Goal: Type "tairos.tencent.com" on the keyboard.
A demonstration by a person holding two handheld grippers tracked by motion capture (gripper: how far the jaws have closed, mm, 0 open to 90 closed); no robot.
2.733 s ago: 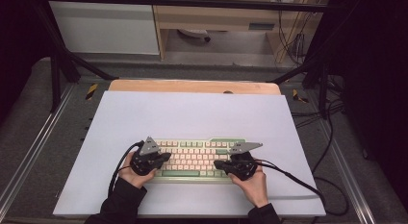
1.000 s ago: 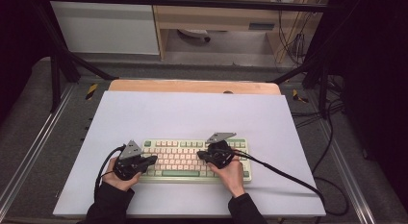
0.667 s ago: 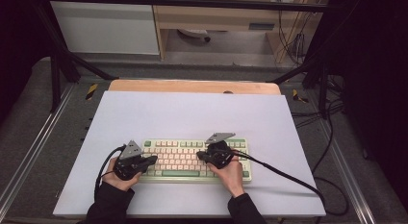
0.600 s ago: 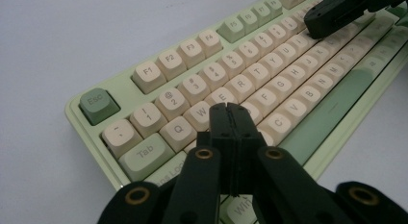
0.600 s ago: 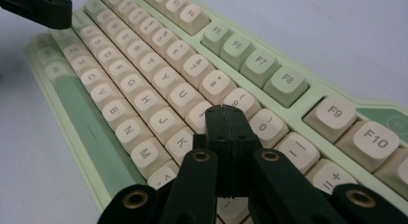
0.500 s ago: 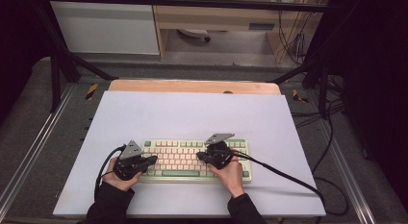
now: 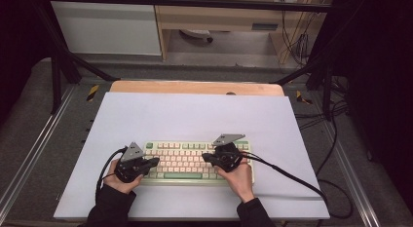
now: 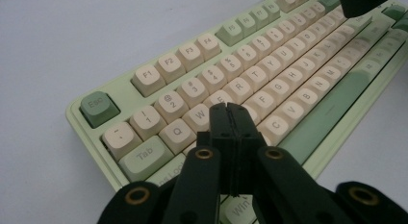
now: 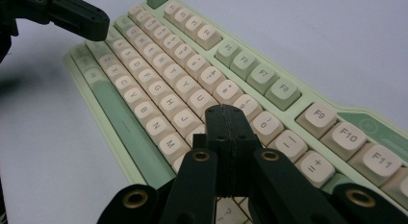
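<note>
Beneath both grippers lies the keyboard (image 7: 195,160) on the white mat (image 7: 195,115). Left gripper (image 8: 230,111) and right gripper (image 9: 226,113) each have jaws pressed together, holding nothing, so the joined tips likely serve as single fingers poised over the letter keys.

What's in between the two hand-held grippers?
In the high view, rows of cream keys of the green keyboard lie between the left hand-held gripper and the right hand-held gripper; nothing else.
</note>
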